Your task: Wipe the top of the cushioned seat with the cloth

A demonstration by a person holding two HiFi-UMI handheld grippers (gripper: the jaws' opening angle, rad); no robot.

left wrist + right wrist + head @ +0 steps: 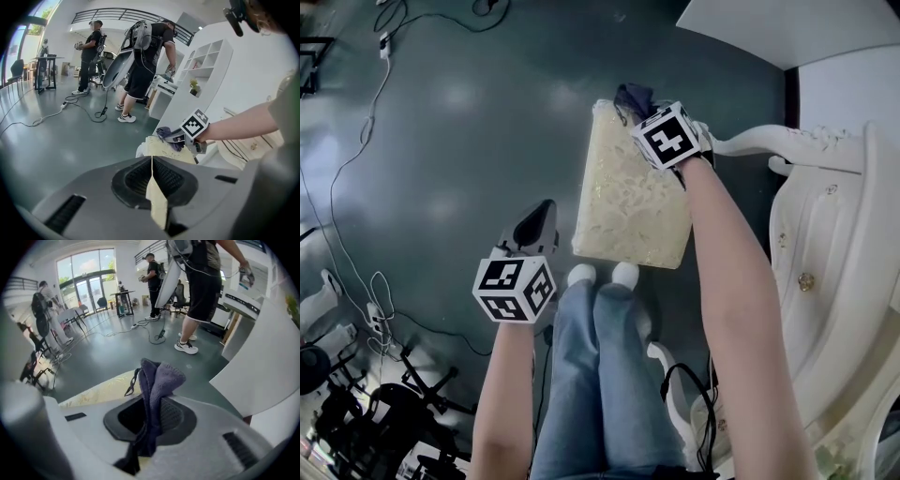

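Purple cloth [157, 380] clamped in the jaws of the right gripper [149, 411] could be pulled loose at the far edge of the seat [628, 187]; those of the left gripper [151, 161] are closed, empty.

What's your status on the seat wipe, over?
Right gripper jaws shut on cloth, at cushioned seat far edge. Left gripper jaws shut, empty, over floor beside seat. Shoes at its near edge.

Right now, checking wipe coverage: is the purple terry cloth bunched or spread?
Bunched: the purple terry cloth stands crumpled, pinched in the right gripper.
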